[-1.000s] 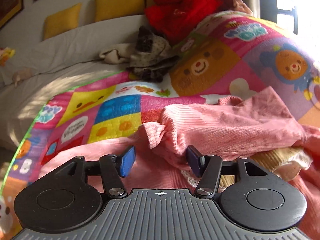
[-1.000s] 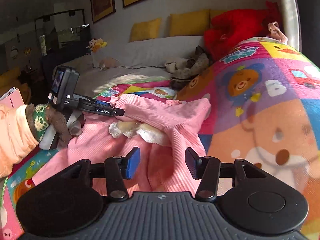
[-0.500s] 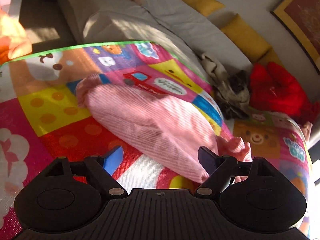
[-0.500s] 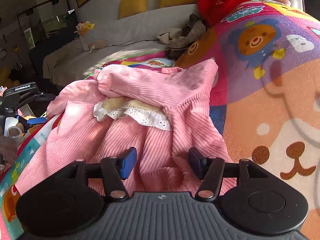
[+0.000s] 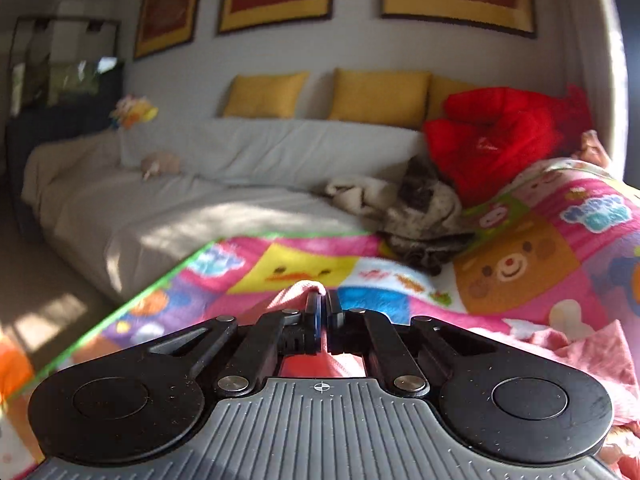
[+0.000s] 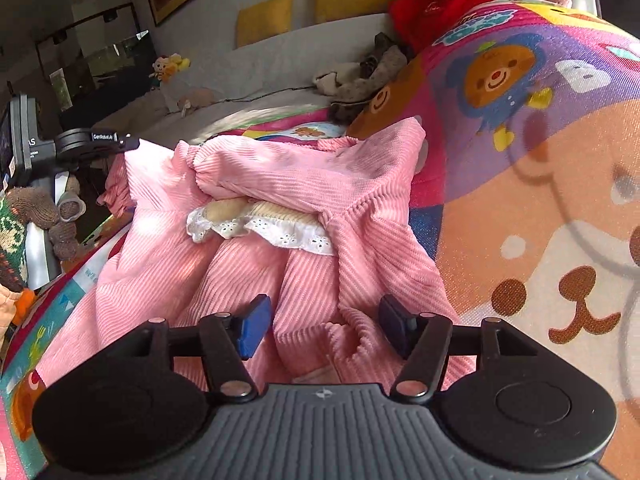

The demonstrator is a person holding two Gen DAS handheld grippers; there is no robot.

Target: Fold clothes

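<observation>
A pink corduroy garment (image 6: 280, 176) with a white lace collar (image 6: 280, 232) lies crumpled on a colourful cartoon play mat (image 6: 540, 160). My left gripper (image 5: 320, 308) is shut on an edge of the pink garment (image 5: 298, 292), which pokes up past its closed tips. In the right wrist view the left gripper (image 6: 124, 142) holds that edge raised at the far left. My right gripper (image 6: 324, 320) is open low over the garment's near part. A raised fold of pink cloth sits between its blue pads (image 6: 252, 324), which do not press on it.
A grey covered sofa (image 5: 200, 216) with yellow cushions (image 5: 380, 92) runs behind the mat (image 5: 292, 268). A red jacket (image 5: 500, 136) and a heap of grey-beige clothes (image 5: 420, 212) lie at the mat's far end. A gloved hand (image 6: 36, 216) holds the left gripper.
The left gripper closed on the pink cloth's edge and tilted up from looking down at the mat. The right gripper sank closer to the garment and its jaws widened a little.
</observation>
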